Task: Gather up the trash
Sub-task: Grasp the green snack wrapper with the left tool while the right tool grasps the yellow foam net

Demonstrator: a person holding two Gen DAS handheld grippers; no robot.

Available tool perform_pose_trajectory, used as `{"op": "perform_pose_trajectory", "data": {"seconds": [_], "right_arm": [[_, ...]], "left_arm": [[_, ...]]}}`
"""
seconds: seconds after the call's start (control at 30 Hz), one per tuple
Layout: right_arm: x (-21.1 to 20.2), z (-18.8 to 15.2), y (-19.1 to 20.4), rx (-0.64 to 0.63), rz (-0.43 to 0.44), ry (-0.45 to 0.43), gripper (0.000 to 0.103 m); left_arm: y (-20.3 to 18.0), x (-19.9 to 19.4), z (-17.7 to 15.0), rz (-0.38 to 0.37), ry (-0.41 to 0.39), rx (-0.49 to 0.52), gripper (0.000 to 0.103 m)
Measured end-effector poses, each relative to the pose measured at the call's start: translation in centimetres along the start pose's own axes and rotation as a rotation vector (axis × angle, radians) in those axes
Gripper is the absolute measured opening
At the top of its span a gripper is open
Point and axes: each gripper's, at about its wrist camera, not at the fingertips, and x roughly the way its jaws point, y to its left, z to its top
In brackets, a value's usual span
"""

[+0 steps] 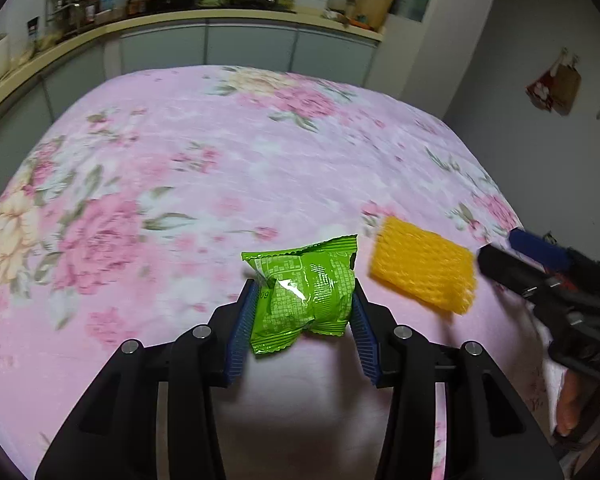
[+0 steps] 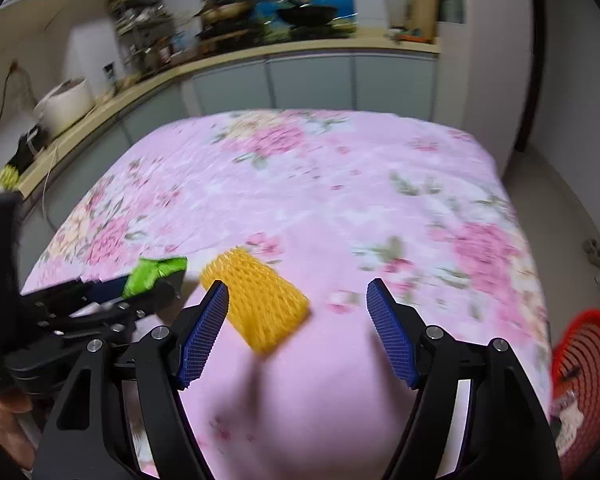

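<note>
My left gripper (image 1: pixel 303 300) is shut on a green snack wrapper (image 1: pixel 306 290), held above the pink floral tablecloth (image 1: pixel 220 160); it also shows in the right wrist view (image 2: pixel 154 274). A yellow foam fruit net (image 2: pixel 260 304) lies on the cloth, also seen in the left wrist view (image 1: pixel 424 266). My right gripper (image 2: pixel 298 300) is open and empty, its left pad (image 2: pixel 204 332) just beside the net. The right gripper shows at the right edge of the left wrist view (image 1: pixel 496 256).
A red mesh basket (image 2: pixel 584 364) sits off the table's right edge. A kitchen counter (image 1: pixel 180 20) with pans and a rack runs behind the table. A rice cooker (image 2: pixel 66 102) stands on the counter at left.
</note>
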Motion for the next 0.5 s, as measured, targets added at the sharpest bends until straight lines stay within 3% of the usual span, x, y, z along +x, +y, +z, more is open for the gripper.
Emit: {"op": "perform_pose_trajectory", "data": {"seconds": [0.23, 0.5], "right_arm": [[4.0, -0.2, 2.3, -0.083, 0.012, 0.070, 0.068], [4.3, -0.4, 2.6, -0.093, 0.014, 0.063, 0.043]], "left_arm": [[2.5, -1.2, 0.2, 0.024, -0.022, -0.052, 0.043], [3.8, -1.8, 0.3, 0.031, -0.037, -0.077, 0.043]]}}
